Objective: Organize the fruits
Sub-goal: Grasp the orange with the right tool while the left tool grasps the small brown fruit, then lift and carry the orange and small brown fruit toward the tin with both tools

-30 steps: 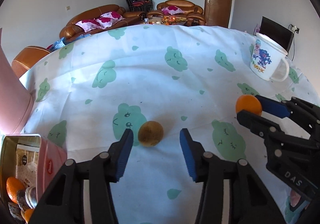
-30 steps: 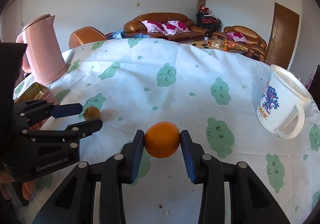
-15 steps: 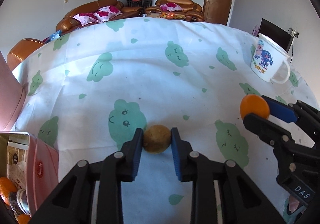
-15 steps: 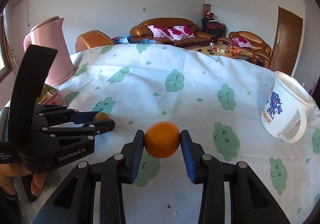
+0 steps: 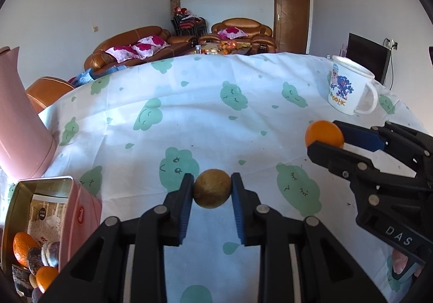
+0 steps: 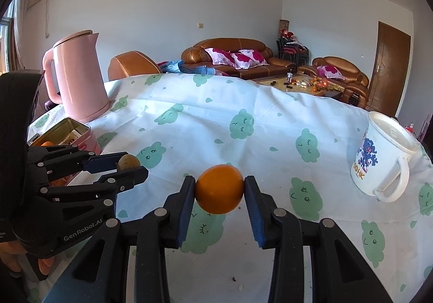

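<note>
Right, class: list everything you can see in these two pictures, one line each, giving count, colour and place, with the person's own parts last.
Orange: one, orange, held between the right fingers.
Brown fruit: one, brownish, round, held between the left fingers.
Tin: one, pink, open, left on the table, with oranges and dark items inside.
Kettle: one, pink, behind the tin.
Mug: one, white with a blue cartoon, right on the table.
Tablecloth: one, white with green clouds, covers the table.
Sofas: brown, with pink cushions, far side of the room.
Door: one, brown, back wall.
Left gripper: black with blue pads, shut on the brown fruit.
Right gripper: same make, shut on the orange.
</note>
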Motion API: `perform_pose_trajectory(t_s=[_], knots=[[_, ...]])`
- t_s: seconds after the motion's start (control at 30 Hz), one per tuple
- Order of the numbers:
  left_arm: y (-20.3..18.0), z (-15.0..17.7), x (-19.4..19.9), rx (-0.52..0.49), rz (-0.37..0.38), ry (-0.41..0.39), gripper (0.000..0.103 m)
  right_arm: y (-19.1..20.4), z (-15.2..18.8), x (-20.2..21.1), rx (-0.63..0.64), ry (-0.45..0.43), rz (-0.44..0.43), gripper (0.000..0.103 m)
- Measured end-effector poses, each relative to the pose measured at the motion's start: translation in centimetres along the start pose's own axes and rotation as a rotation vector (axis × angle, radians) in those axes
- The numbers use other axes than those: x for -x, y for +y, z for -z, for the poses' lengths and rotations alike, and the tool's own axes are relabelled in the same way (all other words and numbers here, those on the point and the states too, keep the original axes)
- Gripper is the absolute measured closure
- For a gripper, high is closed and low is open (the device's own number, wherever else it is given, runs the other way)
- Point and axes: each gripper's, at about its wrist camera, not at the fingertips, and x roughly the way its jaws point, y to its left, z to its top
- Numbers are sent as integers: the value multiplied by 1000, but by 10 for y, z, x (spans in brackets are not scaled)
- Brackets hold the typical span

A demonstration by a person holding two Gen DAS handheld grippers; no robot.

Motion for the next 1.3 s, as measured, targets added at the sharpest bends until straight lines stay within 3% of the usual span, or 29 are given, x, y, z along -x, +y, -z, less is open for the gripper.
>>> perform_pose_trajectory(t_s=[0.4,1.3], knots=[[-7,4,21,-33,-37,-99,74,11,2,16,58,-86,14,64],[-8,16,56,-24,-46,-256,74,26,7,40,131,-220,25,64]])
